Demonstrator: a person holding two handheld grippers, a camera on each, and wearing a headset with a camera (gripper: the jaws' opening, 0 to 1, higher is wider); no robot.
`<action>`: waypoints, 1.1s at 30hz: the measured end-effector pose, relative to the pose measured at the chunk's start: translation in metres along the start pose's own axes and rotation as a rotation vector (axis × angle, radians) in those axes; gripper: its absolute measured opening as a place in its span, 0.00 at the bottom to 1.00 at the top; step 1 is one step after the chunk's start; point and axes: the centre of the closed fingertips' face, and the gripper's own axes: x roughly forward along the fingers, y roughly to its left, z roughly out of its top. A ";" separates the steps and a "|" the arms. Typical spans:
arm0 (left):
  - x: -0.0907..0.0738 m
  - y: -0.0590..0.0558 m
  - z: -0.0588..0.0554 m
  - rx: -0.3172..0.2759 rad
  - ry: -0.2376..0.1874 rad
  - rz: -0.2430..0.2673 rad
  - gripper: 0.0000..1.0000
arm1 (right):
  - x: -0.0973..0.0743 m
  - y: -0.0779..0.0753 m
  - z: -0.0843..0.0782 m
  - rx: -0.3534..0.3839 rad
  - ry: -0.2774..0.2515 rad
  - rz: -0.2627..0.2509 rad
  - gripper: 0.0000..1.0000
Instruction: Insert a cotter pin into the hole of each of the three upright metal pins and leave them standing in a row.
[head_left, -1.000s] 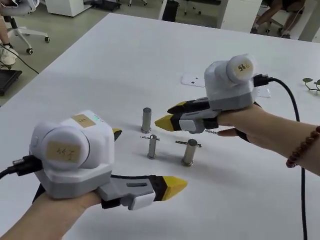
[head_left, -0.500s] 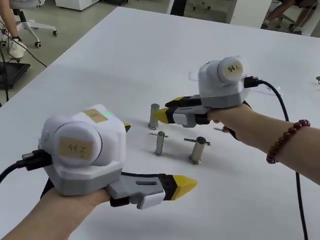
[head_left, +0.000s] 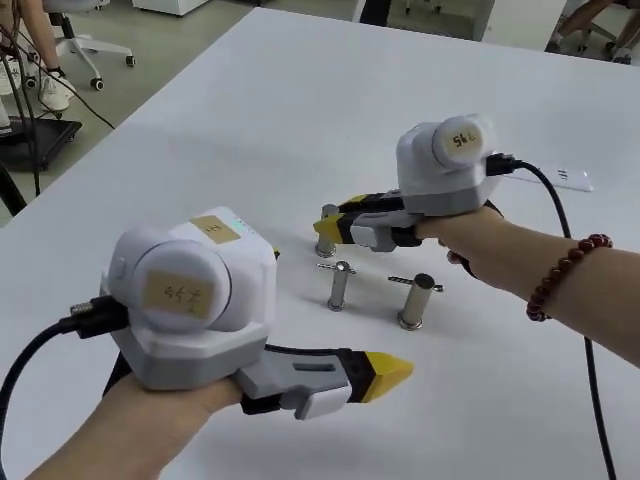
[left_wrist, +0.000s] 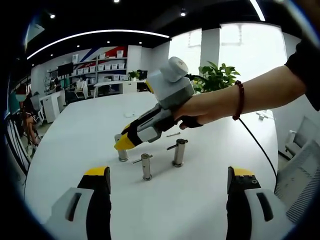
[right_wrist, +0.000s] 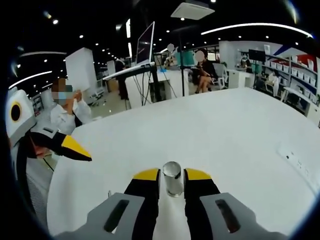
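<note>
The right gripper (right_wrist: 172, 175) was closed on the far grey cylindrical metal pin (right_wrist: 172, 186), with its yellow tips against both sides of the pin. This pin stood upright on the white table (head_left: 250, 120). Just beside it stood the middle grey metal pin (head_left: 338, 289) and the outer grey metal pin (head_left: 413, 304), each with a thin cotter pin (head_left: 336, 267) through its top. The left gripper (left_wrist: 168, 173) hovered wide open, apart from the pins.

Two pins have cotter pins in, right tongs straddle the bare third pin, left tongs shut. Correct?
No: the left tongs are open, jaws wide apart in the left gripper view. Rest holds: two pins carry cotter pins, right tongs straddle the bare pin.
</note>
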 end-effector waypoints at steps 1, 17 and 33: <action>0.000 0.001 0.000 -0.002 0.002 0.002 0.96 | 0.000 0.000 0.000 -0.001 0.001 0.000 0.11; 0.001 -0.002 0.001 -0.001 0.001 -0.009 0.96 | -0.003 -0.003 -0.001 -0.054 0.024 -0.020 0.08; 0.001 -0.002 0.004 0.000 -0.015 -0.018 0.96 | -0.049 -0.022 -0.020 -0.056 0.038 -0.053 0.08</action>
